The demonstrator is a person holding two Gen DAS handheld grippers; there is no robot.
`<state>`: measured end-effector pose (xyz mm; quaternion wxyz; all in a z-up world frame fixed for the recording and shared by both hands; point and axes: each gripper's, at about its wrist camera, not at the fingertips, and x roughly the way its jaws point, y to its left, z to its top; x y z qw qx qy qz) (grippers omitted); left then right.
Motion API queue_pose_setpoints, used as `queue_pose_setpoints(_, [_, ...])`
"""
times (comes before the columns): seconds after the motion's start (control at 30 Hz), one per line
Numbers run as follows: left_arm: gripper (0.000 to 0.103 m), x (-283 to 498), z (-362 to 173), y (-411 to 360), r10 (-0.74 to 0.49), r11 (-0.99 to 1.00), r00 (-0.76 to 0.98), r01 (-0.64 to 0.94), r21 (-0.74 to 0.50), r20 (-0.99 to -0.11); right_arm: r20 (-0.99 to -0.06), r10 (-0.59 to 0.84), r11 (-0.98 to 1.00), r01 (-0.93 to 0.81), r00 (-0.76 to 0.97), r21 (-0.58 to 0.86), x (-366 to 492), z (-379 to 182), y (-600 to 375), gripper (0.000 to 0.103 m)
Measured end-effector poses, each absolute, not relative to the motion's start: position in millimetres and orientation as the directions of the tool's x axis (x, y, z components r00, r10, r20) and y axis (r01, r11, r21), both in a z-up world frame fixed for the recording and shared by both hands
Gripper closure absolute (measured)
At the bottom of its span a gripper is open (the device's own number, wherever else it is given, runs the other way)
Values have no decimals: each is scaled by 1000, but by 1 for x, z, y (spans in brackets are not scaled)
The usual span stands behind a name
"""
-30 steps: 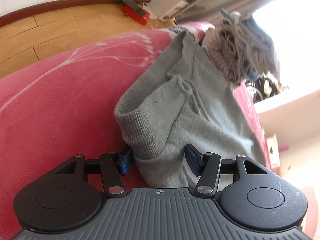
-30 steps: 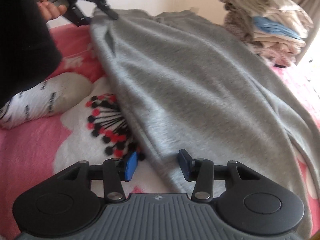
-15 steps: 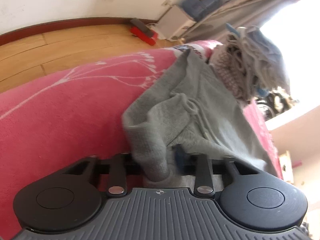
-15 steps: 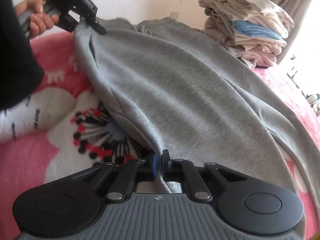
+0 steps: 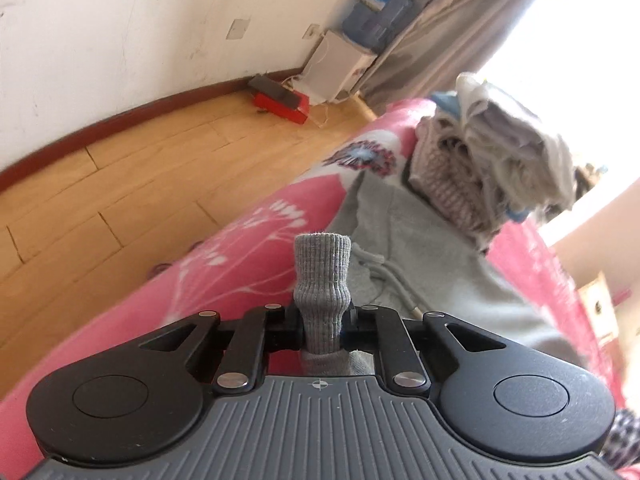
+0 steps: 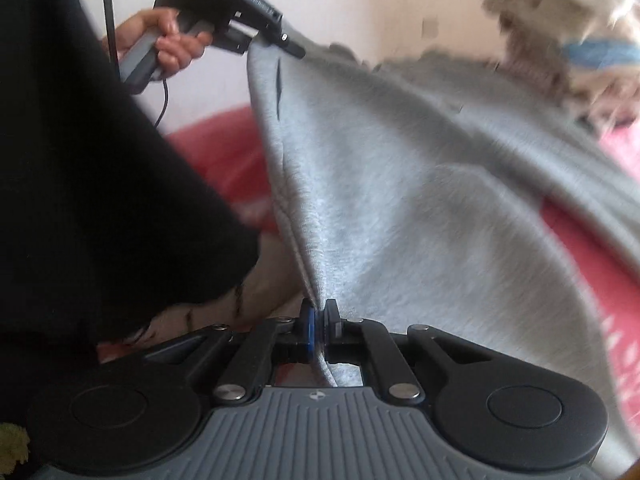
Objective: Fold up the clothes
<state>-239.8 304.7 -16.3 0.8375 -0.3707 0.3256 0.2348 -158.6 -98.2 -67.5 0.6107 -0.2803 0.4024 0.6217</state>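
Observation:
Grey sweatpants [image 6: 420,200] hang stretched between both grippers above the pink bed. My left gripper [image 5: 323,322] is shut on the ribbed waistband [image 5: 322,276], which sticks up between its fingers; the drawstring [image 5: 384,270] trails behind it. My right gripper [image 6: 319,326] is shut on the side seam of the same pants. In the right wrist view the left gripper [image 6: 276,38] shows at the top, pinching the waistband corner with the person's hand behind it.
A pile of folded clothes [image 5: 488,168] sits at the far end of the pink flowered blanket [image 5: 240,256]. Wooden floor [image 5: 120,200] lies to the left, with a red box [image 5: 280,100] by the wall. The person's black sleeve [image 6: 100,180] fills the left of the right wrist view.
Both grippers closed on the grey pants and lifted them off the bed. The cloth now hangs taut between them.

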Motion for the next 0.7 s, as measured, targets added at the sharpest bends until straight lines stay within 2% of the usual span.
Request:
queue_pose_setpoints(0.13, [89, -241, -50, 301, 122, 610, 608, -669, -424, -784, -858, 488, 100, -966, -161, 238, -155, -88, -95, 97])
queue_pose_setpoints(0.23, [85, -246, -67, 299, 108, 615, 598, -668, -419, -794, -862, 466, 147, -943, -200, 298, -145, -96, -92, 95])
queue_pose_setpoints(0.3, [74, -247, -67, 300, 92, 644, 593, -648, -407, -800, -863, 453, 194, -920, -223, 339, -140, -102, -90, 89])
queue_pose_setpoints(0.33, [72, -247, -64, 301, 83, 658, 589, -639, -400, -804, -857, 457, 202, -910, -239, 362, -141, -102, -93, 82])
queue_pose_setpoints(0.37, [65, -249, -61, 302, 85, 670, 579, -636, -384, -811, -848, 465, 203, -902, -254, 381, -143, -99, -99, 74])
queue_pose_setpoints(0.43, [63, -254, -48, 304, 132, 697, 553, -642, -320, -822, -832, 478, 208, -883, -283, 420, -143, -93, -108, 65])
queue_pose_setpoints(0.63, [61, -274, -1, 307, 311, 728, 589, -652, -212, -746, -780, 585, 292, -840, -221, 457, -110, -58, -134, 65])
queue_pose_setpoints(0.7, [61, -263, 9, 304, 312, 762, 630, -613, -209, -711, -762, 631, 364, -812, -145, 456, -89, -48, -138, 65])
